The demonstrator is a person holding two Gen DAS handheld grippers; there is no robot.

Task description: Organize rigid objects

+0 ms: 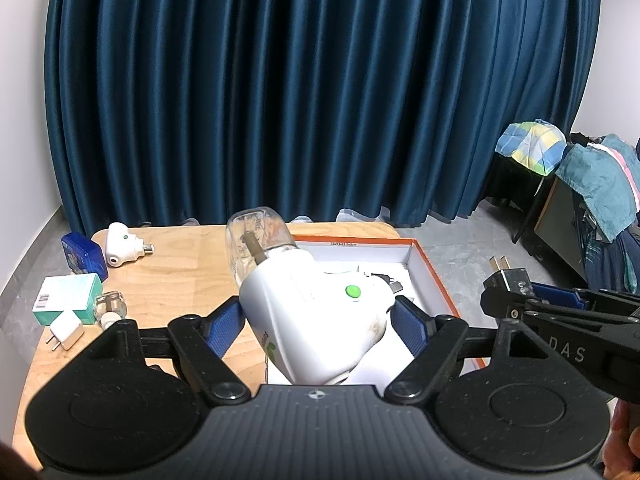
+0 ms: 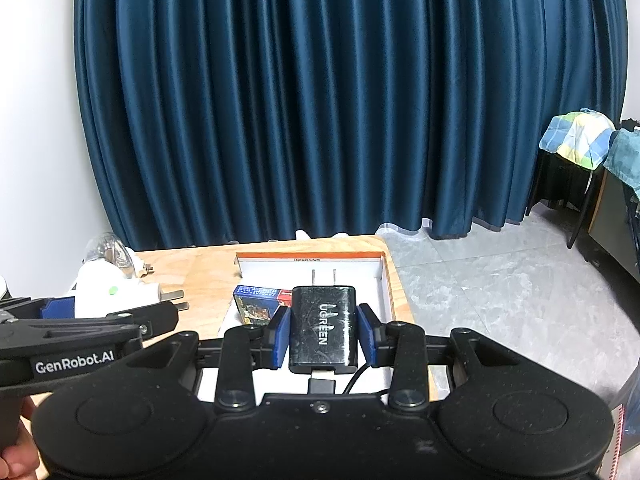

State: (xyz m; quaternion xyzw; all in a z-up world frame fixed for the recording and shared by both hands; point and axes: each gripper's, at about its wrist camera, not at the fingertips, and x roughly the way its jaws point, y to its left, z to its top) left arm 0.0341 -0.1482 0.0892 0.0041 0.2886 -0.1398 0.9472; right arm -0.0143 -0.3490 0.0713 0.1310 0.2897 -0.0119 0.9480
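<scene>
Big blue curtain [image 1: 320, 92] behind, wooden tabletop [image 1: 180, 264] in front, and on its right side the open orange-edged box [image 1: 430, 264], which looks like the collecting point. Both hands are loaded and poised over it, so I'd call this the delivery step, two items at once.

The left gripper [image 1: 318, 320] has its fingers spread wide and pressed on a white plug-in vaporizer [image 1: 316, 312] with a green button and a clear bottle at its far end, held above the box's near-left corner. The right gripper [image 2: 326, 334] has its fingers drawn narrower, clamped on a black UGREEN charger [image 2: 323, 328], prongs pointing away, a cable trailing from its near end, over the middle of the box.

Inside the box: a small blue printed carton [image 2: 256, 302] and a dark item I can't identify. Waiting on the tabletop's left: a second white vaporizer [image 1: 120, 244], a blue tin [image 1: 84, 256], a teal-and-white carton [image 1: 68, 296], a small white charger [image 1: 66, 330].

Next, I'd say, lower each item to a free patch of box floor, then release.
</scene>
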